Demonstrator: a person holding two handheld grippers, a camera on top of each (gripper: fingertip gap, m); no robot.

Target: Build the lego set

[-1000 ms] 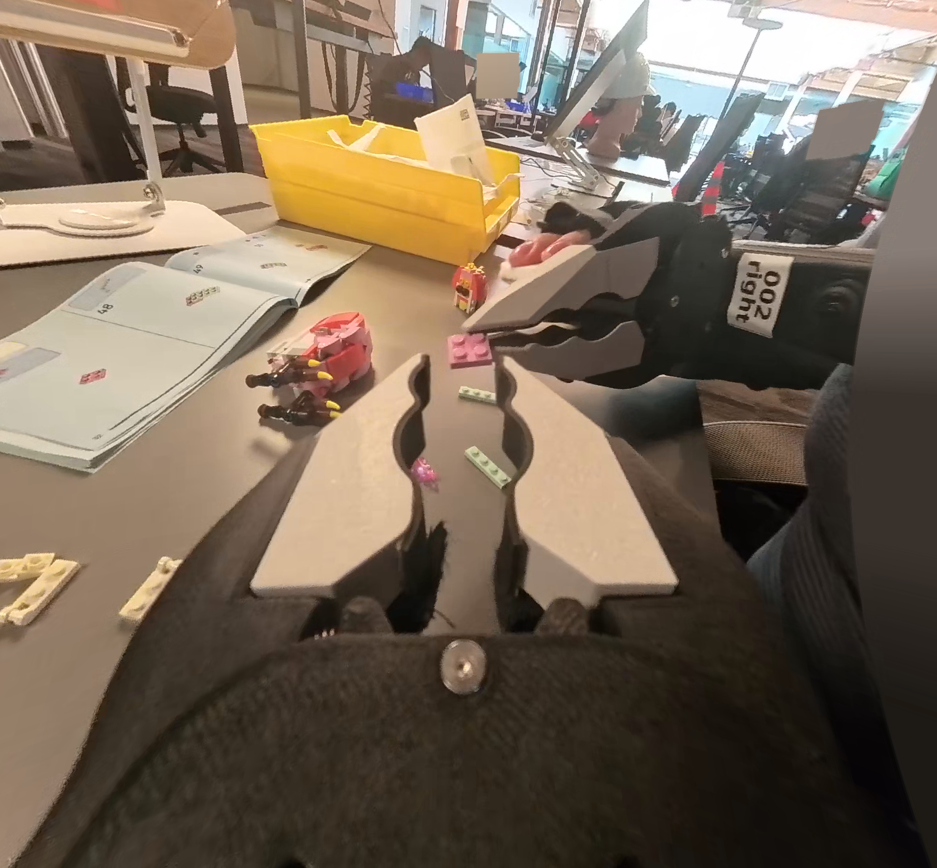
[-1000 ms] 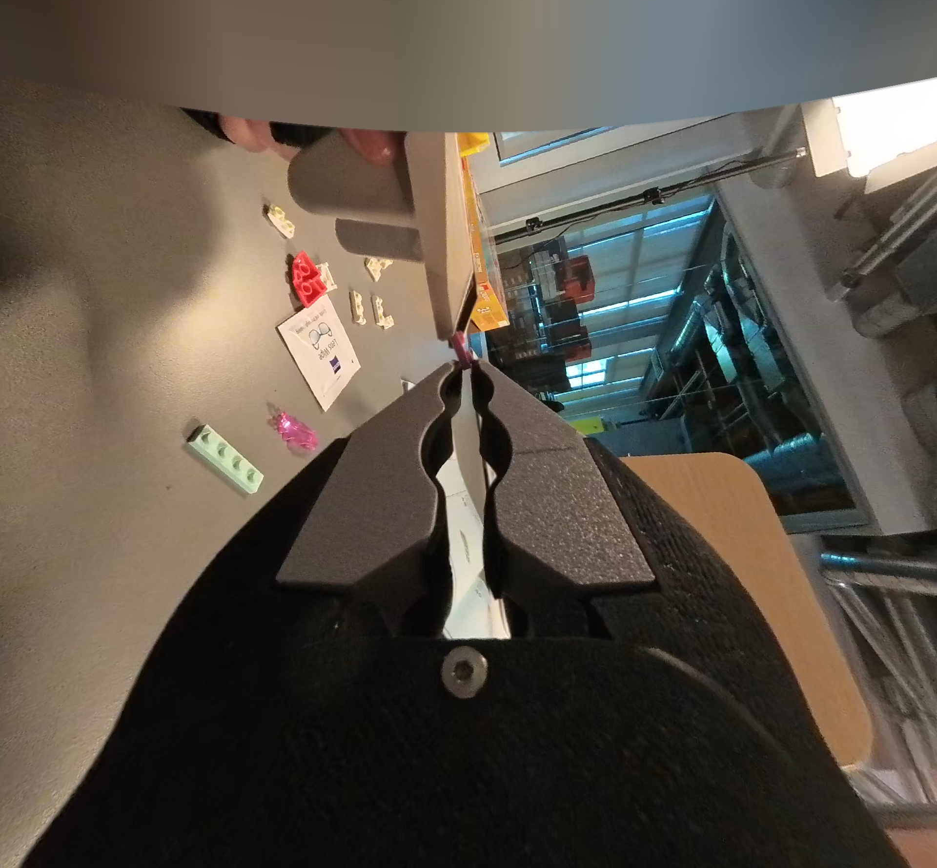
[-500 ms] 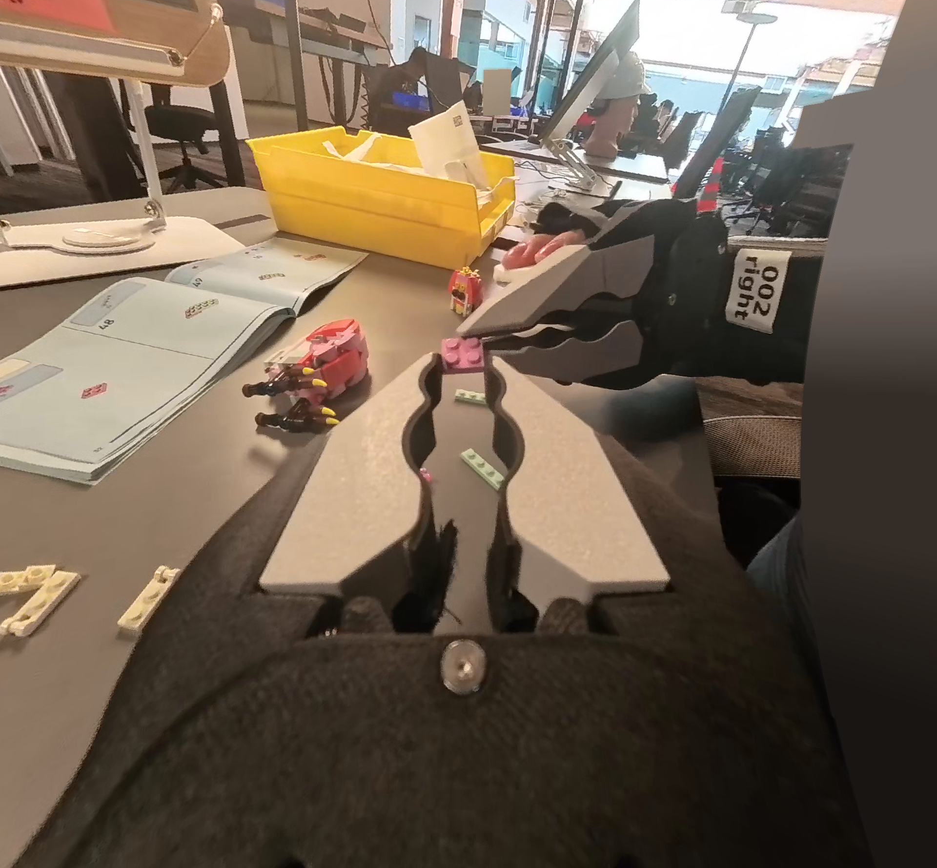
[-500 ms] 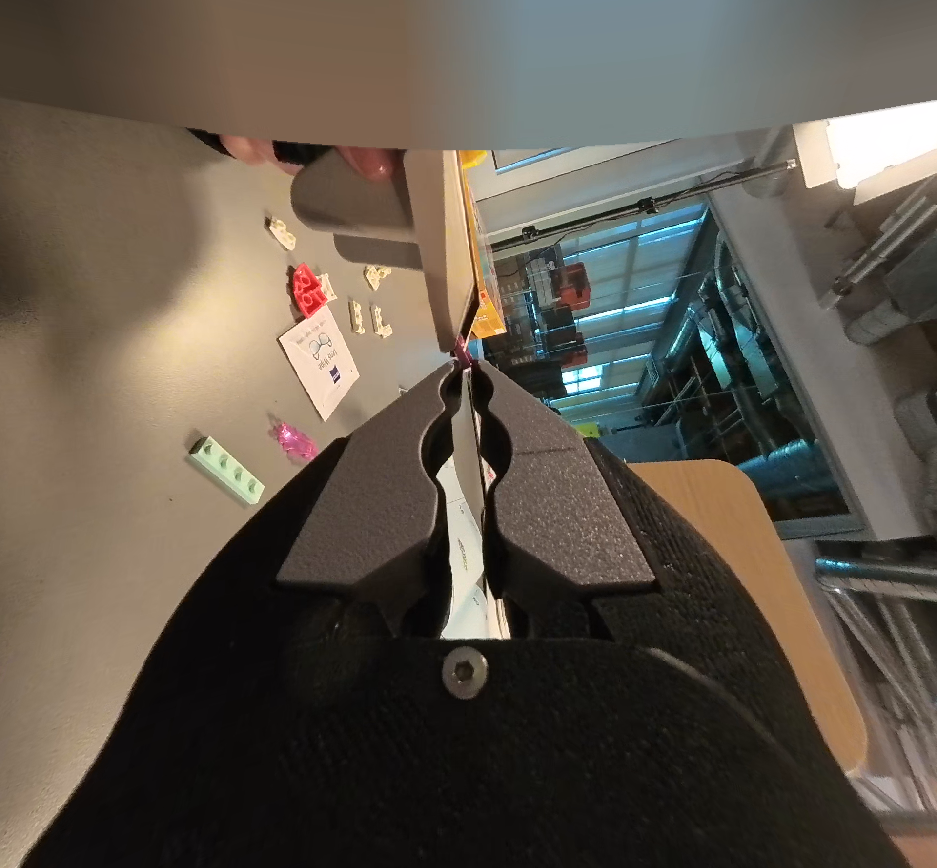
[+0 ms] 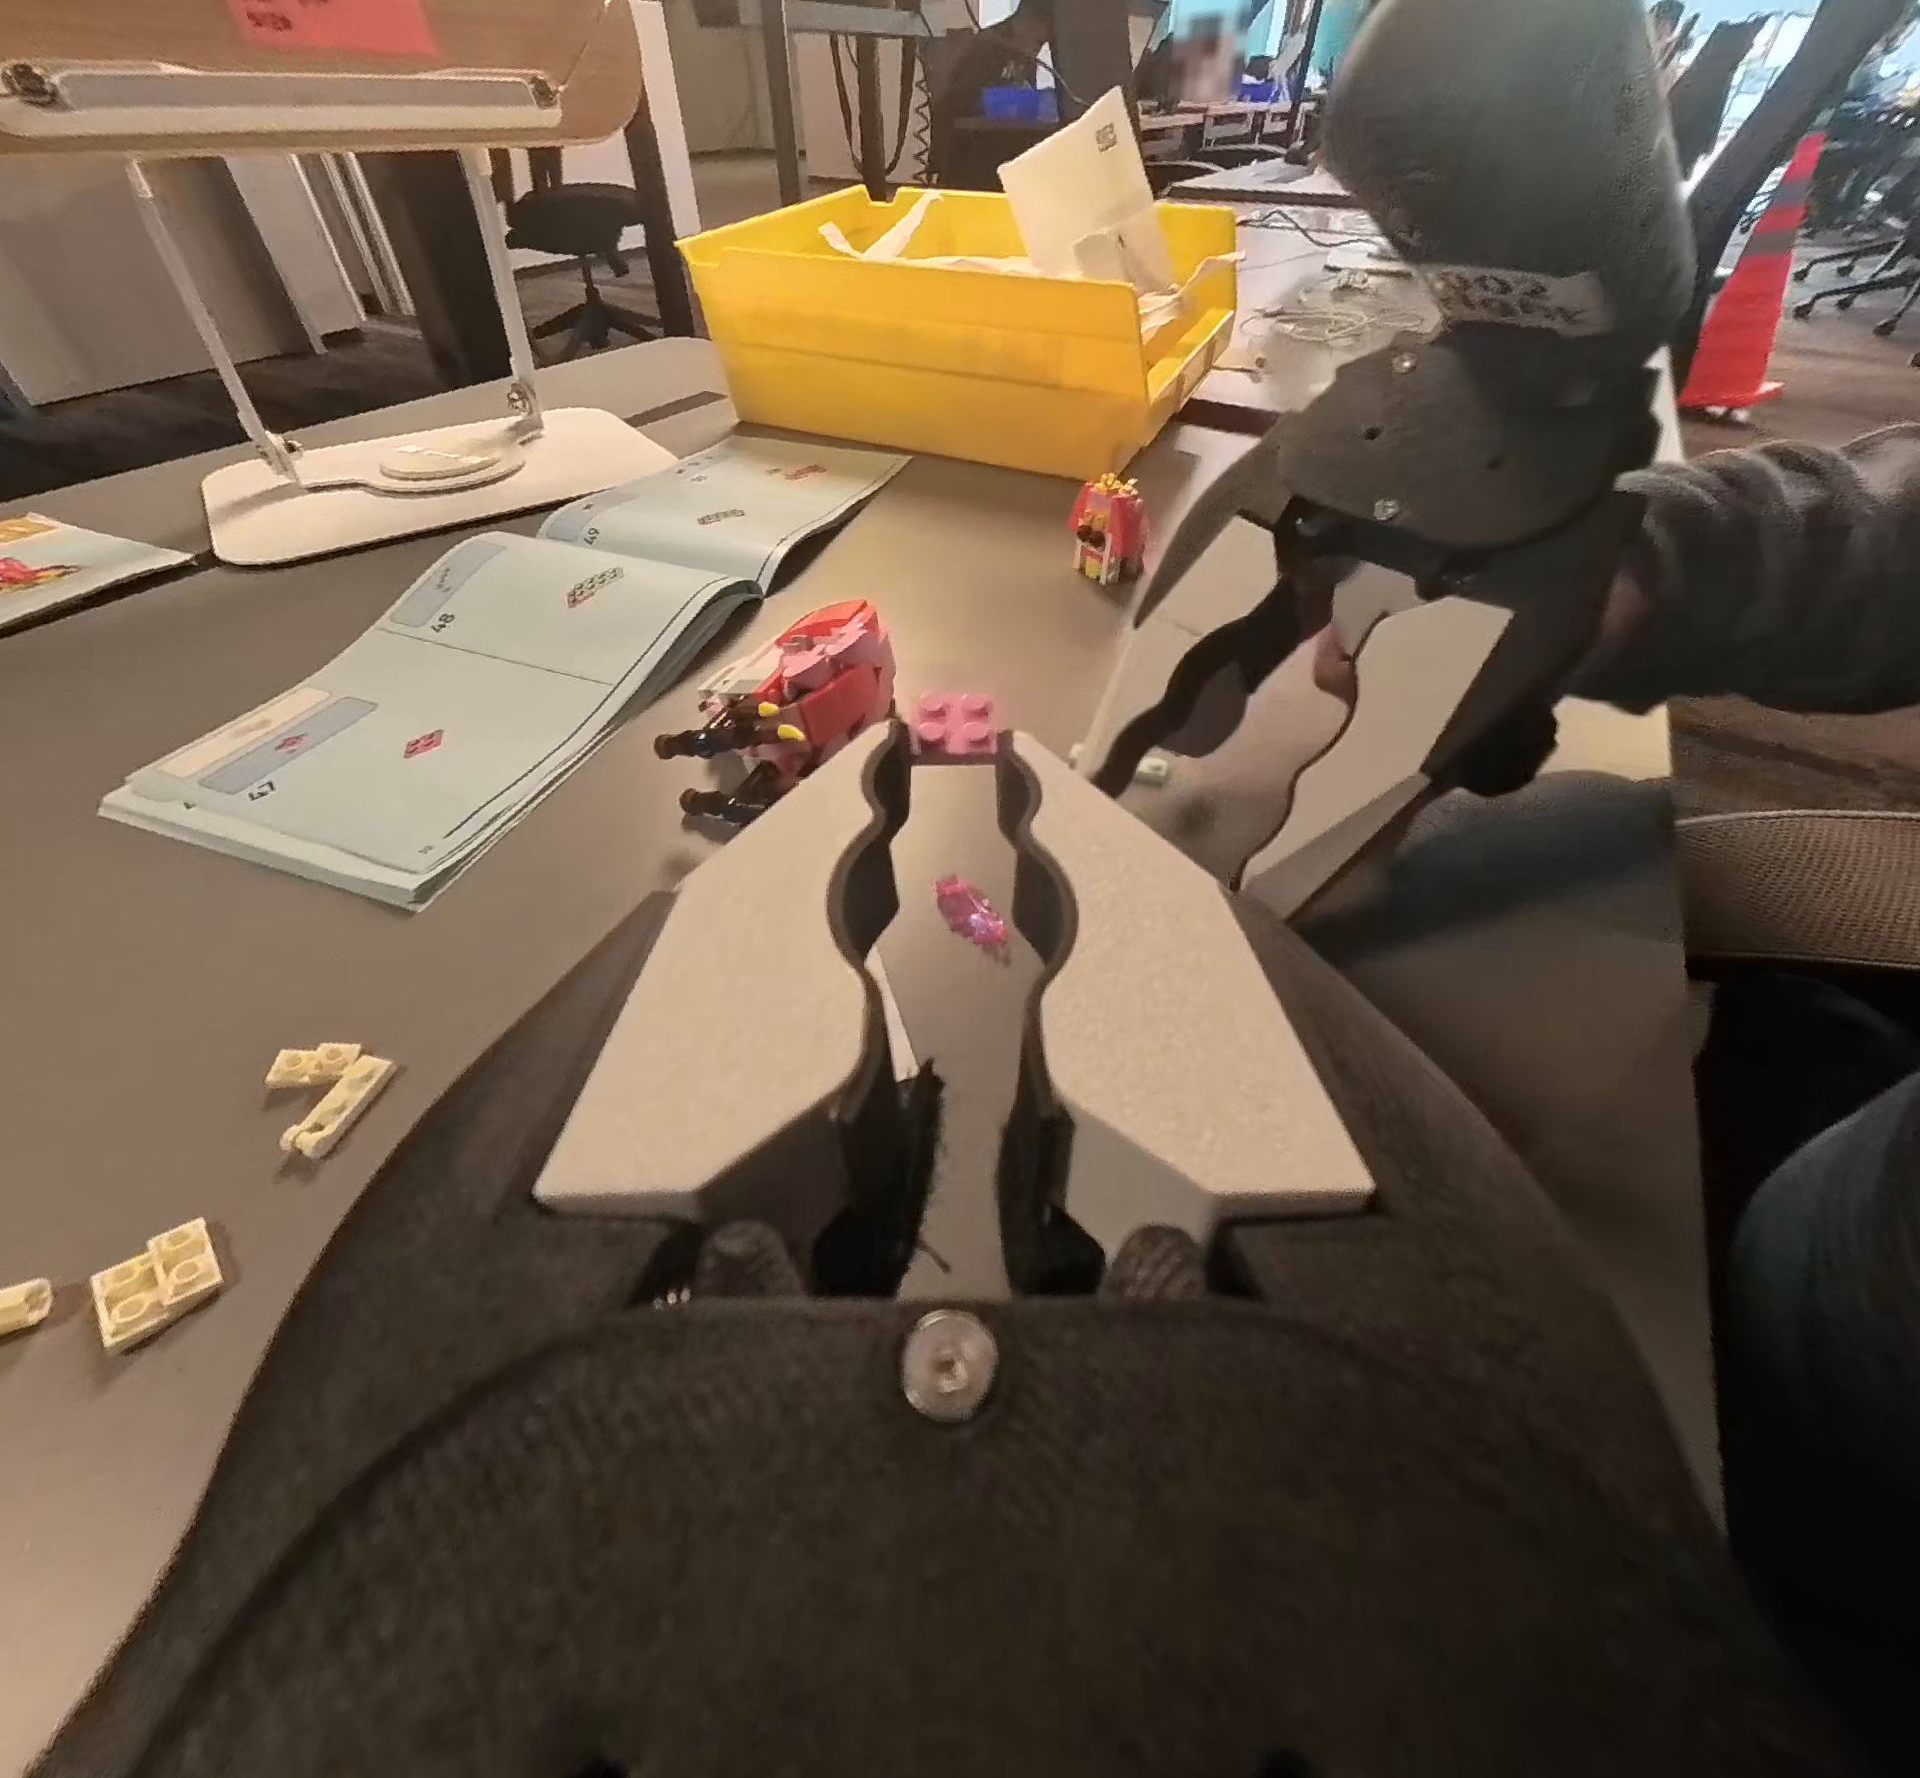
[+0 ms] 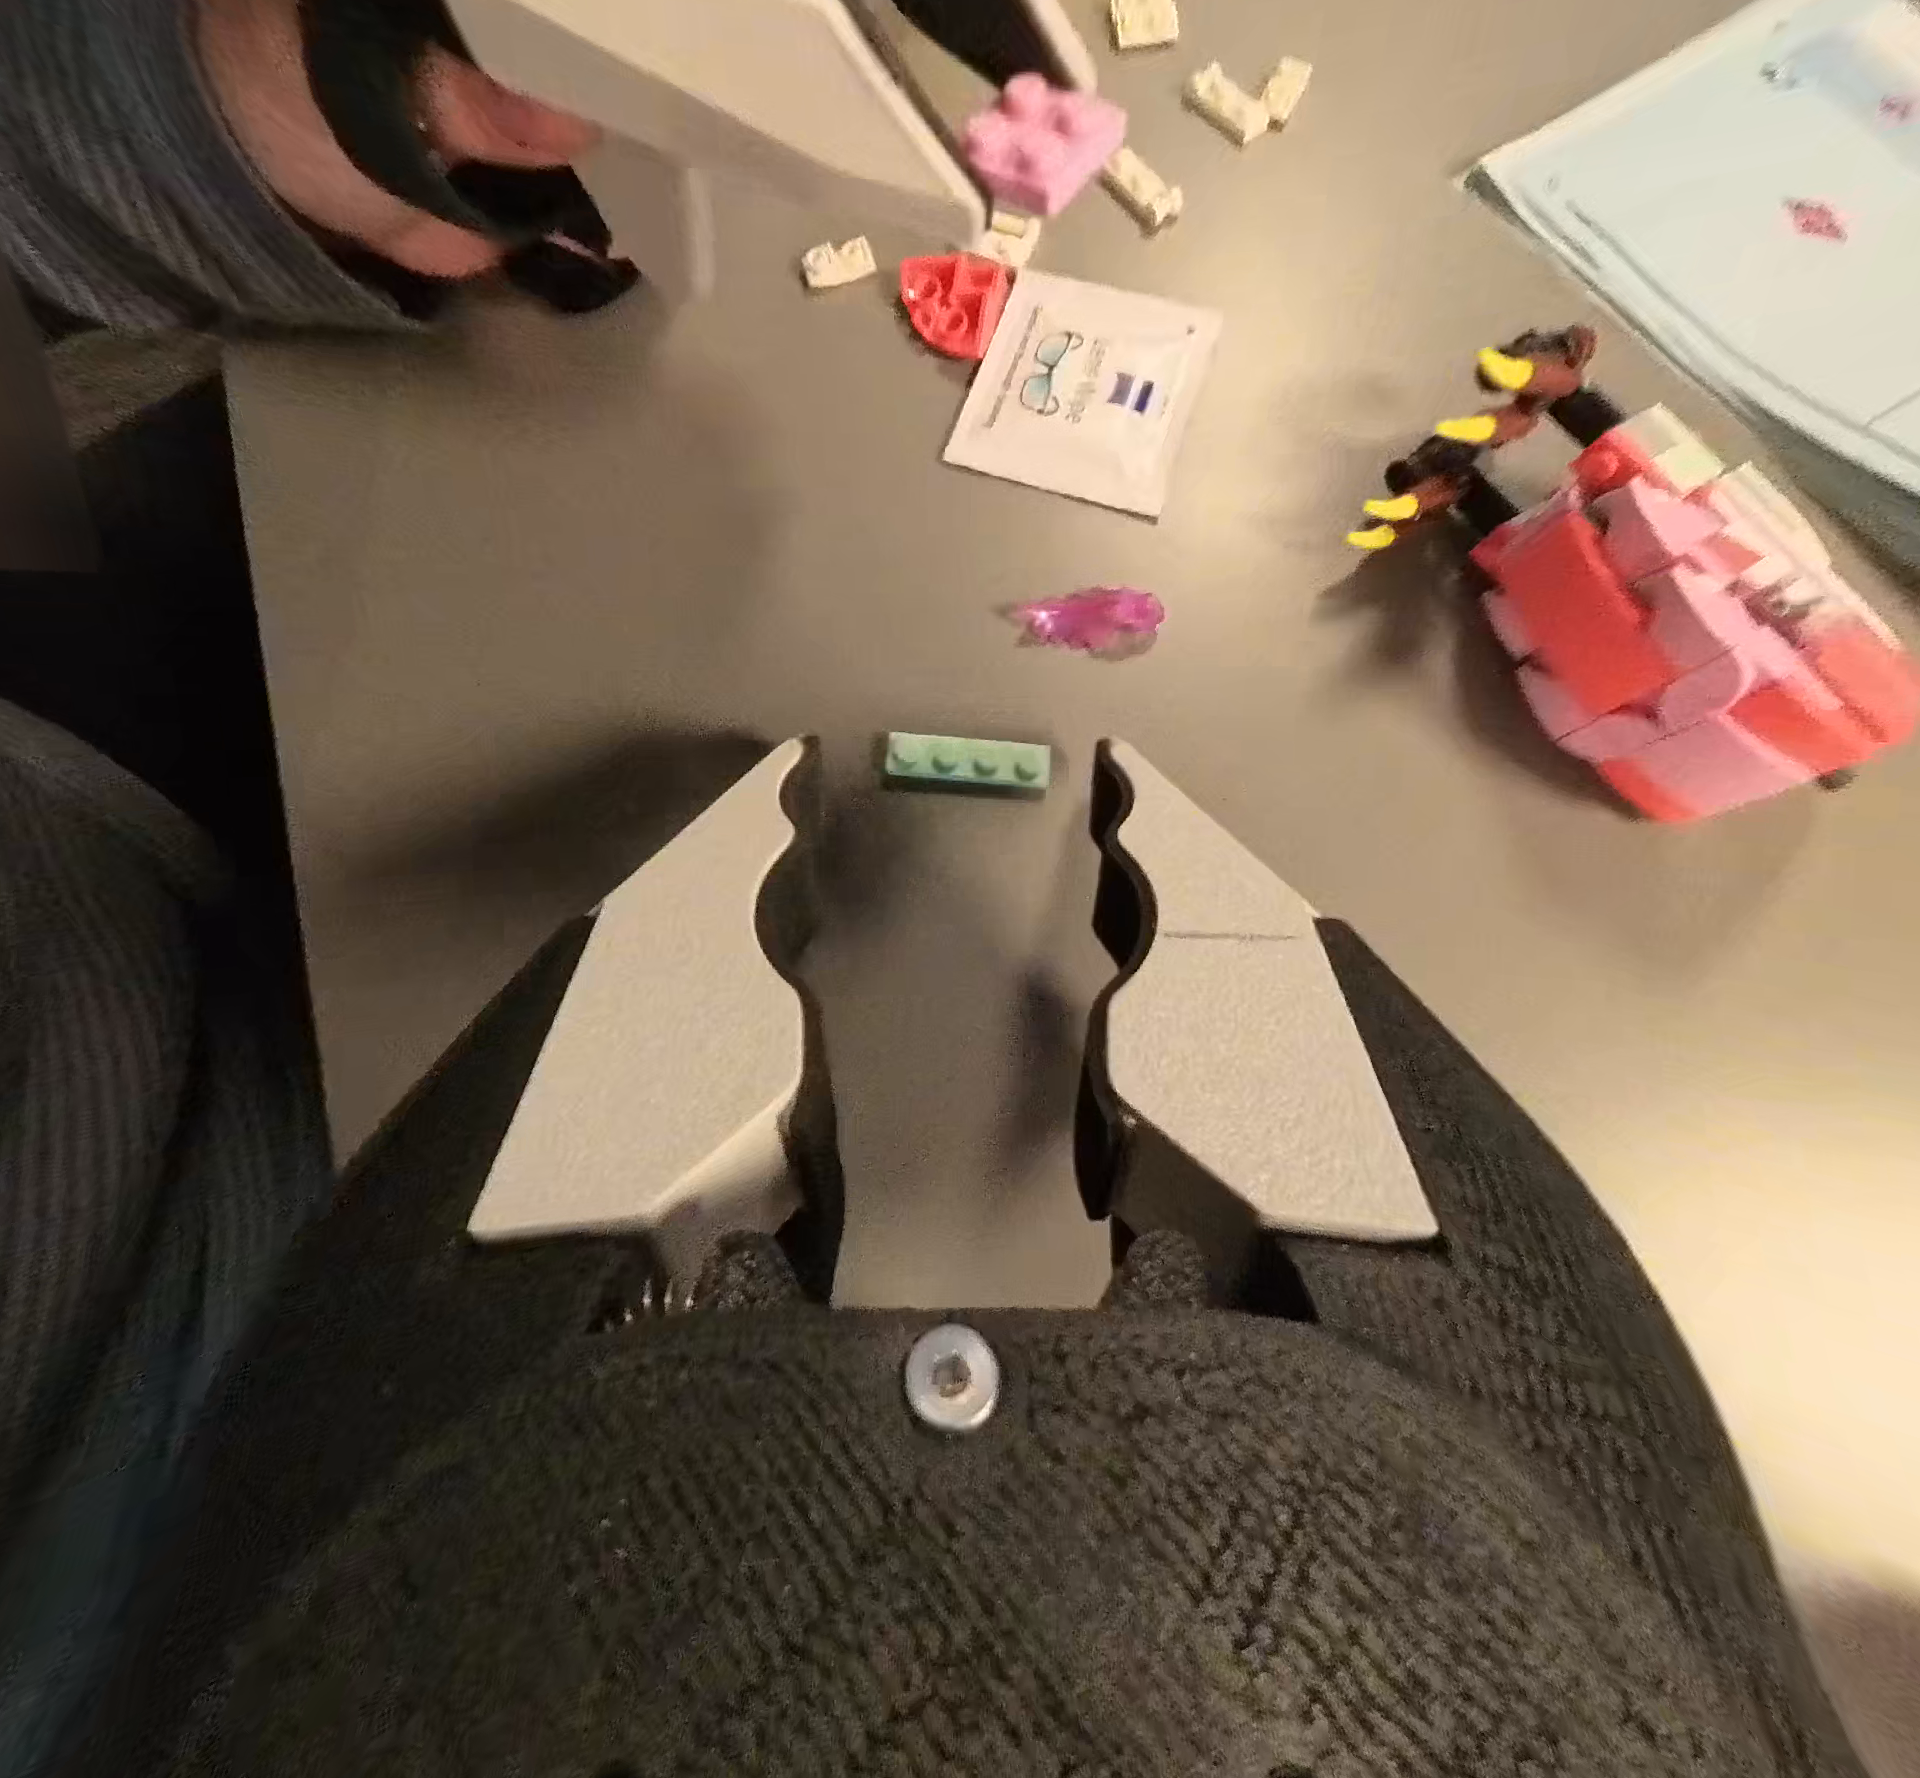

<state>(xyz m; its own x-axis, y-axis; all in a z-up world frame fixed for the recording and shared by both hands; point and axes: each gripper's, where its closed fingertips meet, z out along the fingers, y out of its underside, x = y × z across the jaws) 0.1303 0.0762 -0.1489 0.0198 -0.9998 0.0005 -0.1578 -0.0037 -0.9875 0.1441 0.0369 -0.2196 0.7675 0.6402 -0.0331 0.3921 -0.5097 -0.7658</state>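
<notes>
My left gripper (image 5: 954,741) is pinching the pink two-by-two brick (image 5: 958,722) at the very ends of its fingers. Both pads press its sides, and it hangs in the air above the grey table (image 6: 623,585), clear of the surface. My right gripper (image 6: 951,762) is spread wide and holds nothing. It points down at the table, and the mint-green four-stud plate (image 6: 966,764) lies flat between its tips with a gap at each end, close to the table edge on my side. Just past the plate is a clear pink piece (image 6: 1091,616), and beyond that a white sachet (image 6: 1086,403). The red-and-pink model (image 6: 1683,679) lies on its side further in, next to the open booklet (image 5: 468,668), with the yellow bin (image 5: 935,346) at the far edge. A few cream plates (image 5: 156,1281) are scattered towards the left edge. A second ago my right gripper was pressed together on that pink brick, turned sideways, while my left stood wider around it. Half a second ago both had hold of it. Now only the left keeps it, and the right has let go, opened and swung over the green plate.
</notes>
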